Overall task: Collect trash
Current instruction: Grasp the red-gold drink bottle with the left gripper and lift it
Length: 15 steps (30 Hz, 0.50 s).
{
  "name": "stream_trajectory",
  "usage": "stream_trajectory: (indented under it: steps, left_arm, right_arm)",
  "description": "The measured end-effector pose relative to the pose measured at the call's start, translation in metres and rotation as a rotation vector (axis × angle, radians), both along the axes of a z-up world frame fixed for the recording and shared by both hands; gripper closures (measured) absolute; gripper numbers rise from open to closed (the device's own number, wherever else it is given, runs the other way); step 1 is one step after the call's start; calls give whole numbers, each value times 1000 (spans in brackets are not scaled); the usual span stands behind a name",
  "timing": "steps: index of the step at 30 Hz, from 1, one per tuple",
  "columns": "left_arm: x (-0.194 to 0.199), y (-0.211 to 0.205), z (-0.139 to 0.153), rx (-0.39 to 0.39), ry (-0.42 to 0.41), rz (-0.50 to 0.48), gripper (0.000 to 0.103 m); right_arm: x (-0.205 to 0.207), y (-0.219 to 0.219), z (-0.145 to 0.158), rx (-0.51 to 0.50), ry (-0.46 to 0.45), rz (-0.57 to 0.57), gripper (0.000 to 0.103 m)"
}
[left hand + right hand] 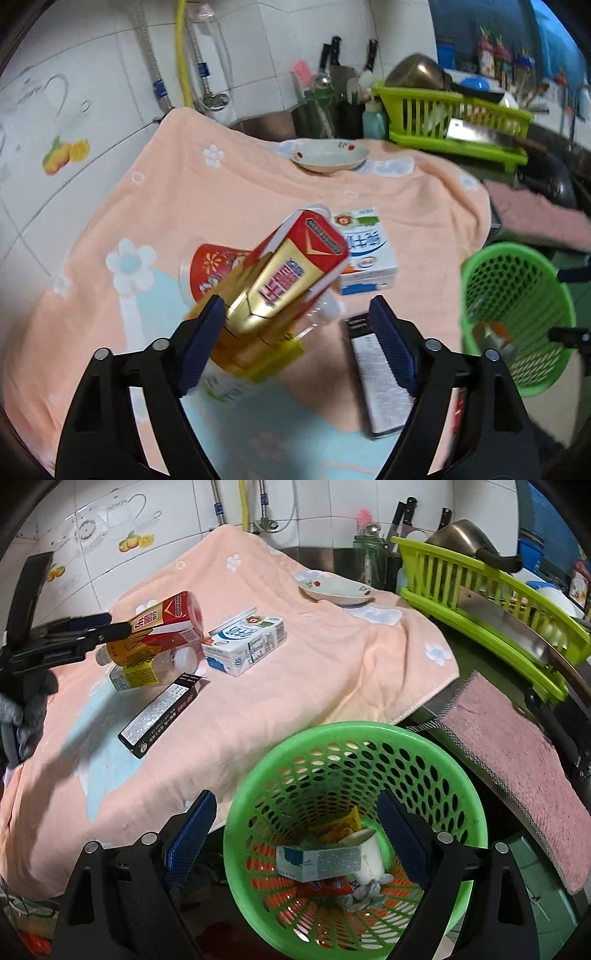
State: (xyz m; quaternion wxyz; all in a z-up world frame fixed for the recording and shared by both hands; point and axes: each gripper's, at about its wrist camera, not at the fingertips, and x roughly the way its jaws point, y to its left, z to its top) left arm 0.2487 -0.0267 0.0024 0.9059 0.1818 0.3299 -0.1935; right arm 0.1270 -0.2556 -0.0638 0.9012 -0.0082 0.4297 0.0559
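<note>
A red and gold drink carton (284,273) stands tilted between the fingers of my left gripper (297,347), whose jaws are wide open; the left finger touches it. It also shows in the right wrist view (159,627). Under it lie a plastic bottle (147,668) and a red cup (214,273). A white and blue milk carton (365,251) and a black box (376,376) lie on the peach towel (258,184). My right gripper (295,834) is open and empty above the green trash basket (354,738), which holds several pieces of trash.
A white plate (328,157) sits at the towel's far edge. A lime dish rack (458,122) with a pot and cleaver stands at the back right. A pink cloth (517,760) lies right of the basket. Tiled wall and hoses are behind.
</note>
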Motion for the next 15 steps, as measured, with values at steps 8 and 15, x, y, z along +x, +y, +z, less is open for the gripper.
stream_trajectory:
  steps: [8,15]
  left_arm:
    - [30,-6,-16,125,23,-53,20]
    - [47,-13,-26,187,31,-108,16]
  right_arm:
    - [15,16,-4,-7,17,28,17]
    - [27,25,-9,-17,40,40,17]
